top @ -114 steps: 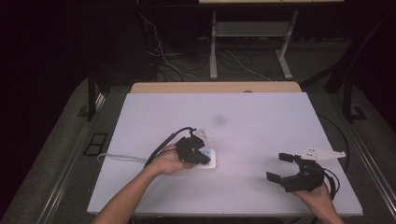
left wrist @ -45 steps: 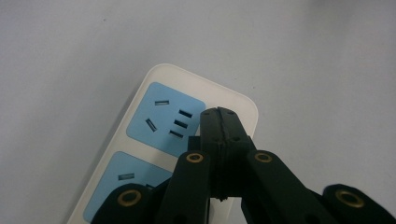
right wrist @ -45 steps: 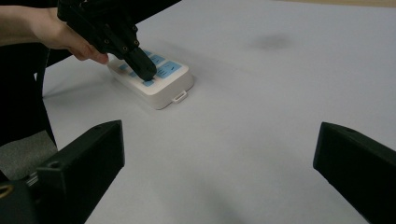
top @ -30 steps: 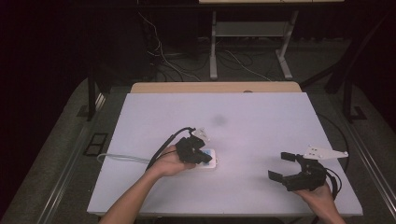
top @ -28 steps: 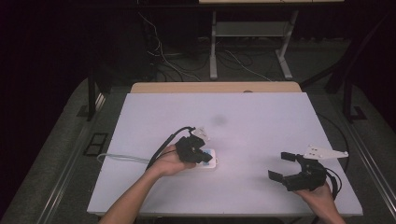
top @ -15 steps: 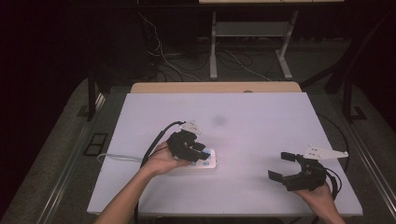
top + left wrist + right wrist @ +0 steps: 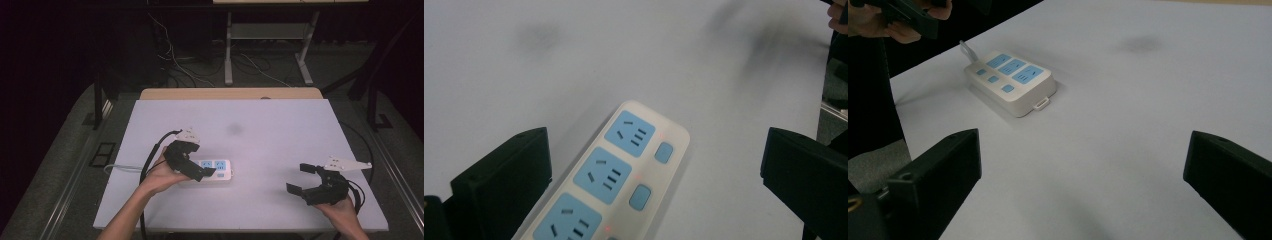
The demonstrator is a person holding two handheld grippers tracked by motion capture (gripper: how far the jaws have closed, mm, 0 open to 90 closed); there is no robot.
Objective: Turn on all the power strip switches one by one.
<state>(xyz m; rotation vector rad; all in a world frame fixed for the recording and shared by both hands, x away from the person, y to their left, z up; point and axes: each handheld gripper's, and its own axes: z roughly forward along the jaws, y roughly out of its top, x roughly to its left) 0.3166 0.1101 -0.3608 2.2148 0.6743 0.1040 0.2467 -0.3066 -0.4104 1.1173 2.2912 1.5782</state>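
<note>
Both grippers (image 7: 200, 166) (image 7: 300, 178) agape (hand-held)

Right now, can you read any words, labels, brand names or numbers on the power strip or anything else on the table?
None readable. The power strip carries no printed text on its blue sockets or switches, apart from small red lights.
The table and both grippers, left gripper and right gripper, bear no legible markings.

White table top (image 7: 280, 150) with faint dark smudge (image 7: 234, 129); dim room, grey carpet floor (image 7: 75, 165), loose cables (image 7: 175, 60), metal stand legs (image 7: 229, 50) behind.
</note>
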